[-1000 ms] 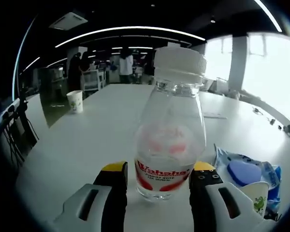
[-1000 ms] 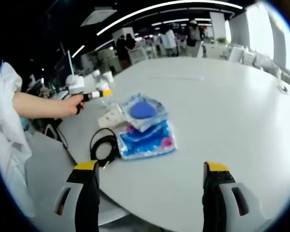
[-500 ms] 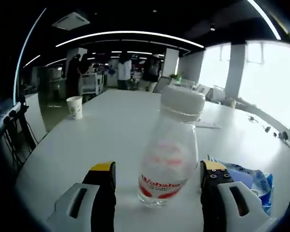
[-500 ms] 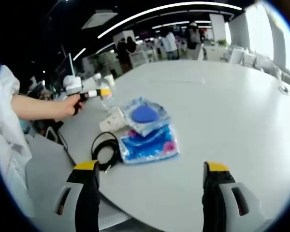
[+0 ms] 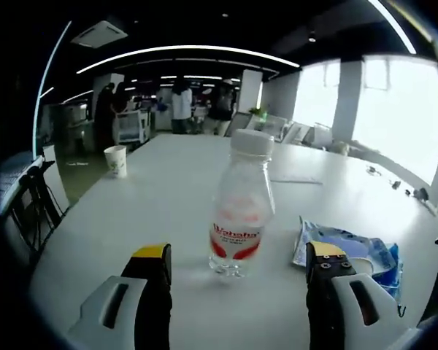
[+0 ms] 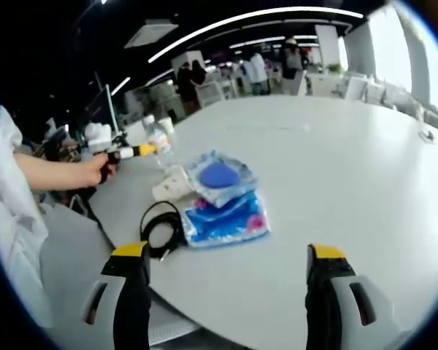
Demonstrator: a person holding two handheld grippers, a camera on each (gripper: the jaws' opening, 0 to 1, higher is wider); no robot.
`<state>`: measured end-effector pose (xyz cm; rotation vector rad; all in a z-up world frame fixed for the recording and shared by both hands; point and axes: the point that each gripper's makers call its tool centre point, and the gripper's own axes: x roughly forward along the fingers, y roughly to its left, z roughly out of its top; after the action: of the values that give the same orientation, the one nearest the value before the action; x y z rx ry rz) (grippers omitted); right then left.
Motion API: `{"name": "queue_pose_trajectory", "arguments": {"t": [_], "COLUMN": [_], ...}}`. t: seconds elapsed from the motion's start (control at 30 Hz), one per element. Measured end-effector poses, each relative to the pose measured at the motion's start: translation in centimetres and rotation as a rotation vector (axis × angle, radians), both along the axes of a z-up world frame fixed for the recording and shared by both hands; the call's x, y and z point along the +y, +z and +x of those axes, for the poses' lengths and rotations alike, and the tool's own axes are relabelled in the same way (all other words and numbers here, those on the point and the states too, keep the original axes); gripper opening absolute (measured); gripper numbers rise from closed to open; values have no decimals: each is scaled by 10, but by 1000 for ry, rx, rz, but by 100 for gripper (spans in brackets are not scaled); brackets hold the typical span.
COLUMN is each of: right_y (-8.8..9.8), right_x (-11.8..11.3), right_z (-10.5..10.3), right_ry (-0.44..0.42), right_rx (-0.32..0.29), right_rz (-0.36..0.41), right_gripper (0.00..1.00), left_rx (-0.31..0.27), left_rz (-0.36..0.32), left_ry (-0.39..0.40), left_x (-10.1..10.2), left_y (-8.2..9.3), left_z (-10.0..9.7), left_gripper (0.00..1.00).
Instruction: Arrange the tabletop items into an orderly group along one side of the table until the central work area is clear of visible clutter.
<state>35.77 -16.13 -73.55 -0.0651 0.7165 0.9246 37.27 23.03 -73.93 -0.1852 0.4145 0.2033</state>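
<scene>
A clear water bottle (image 5: 241, 211) with a white cap and a red label stands upright on the white table (image 5: 168, 211). It is just beyond my left gripper (image 5: 239, 270), which is open, its jaws apart from the bottle. To its right lies a blue snack packet (image 5: 350, 251). In the right gripper view, two blue packets (image 6: 223, 197), a tipped paper cup (image 6: 171, 184) and a coiled black cable (image 6: 160, 230) lie near the table's near edge. The left gripper (image 6: 147, 150) is held in a hand beside the bottle (image 6: 159, 142). My right gripper (image 6: 228, 251) hangs open and holds nothing.
A paper cup (image 5: 117, 160) stands far off at the left of the table and a flat sheet (image 5: 296, 180) lies farther back. A person's arm (image 6: 51, 171) reaches in from the left. Chairs and several people stand beyond the table.
The left gripper's jaws have opened off the bottle and drawn back from it. The bottle now stands free on the table. The right gripper has stayed nearly still.
</scene>
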Motion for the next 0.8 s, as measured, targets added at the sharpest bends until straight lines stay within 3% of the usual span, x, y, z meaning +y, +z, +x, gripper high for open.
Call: {"name": "queue_pose_trajectory", "arguments": {"t": [0.4,0.8], "right_y": [9,12], "right_x": [-1,-14], "right_z": [-8,-25], "right_ry": [5,-57], "right_rx": [-15,-1], "right_rz": [25,70], "right_gripper": [85,84], "left_rx": [-13,-25], "left_rz": [32,37], "left_ry": [25,-22], "left_x": [2,-18], "left_y": [19,28], "left_z": [-26,-40], "left_gripper": [68,67]}}
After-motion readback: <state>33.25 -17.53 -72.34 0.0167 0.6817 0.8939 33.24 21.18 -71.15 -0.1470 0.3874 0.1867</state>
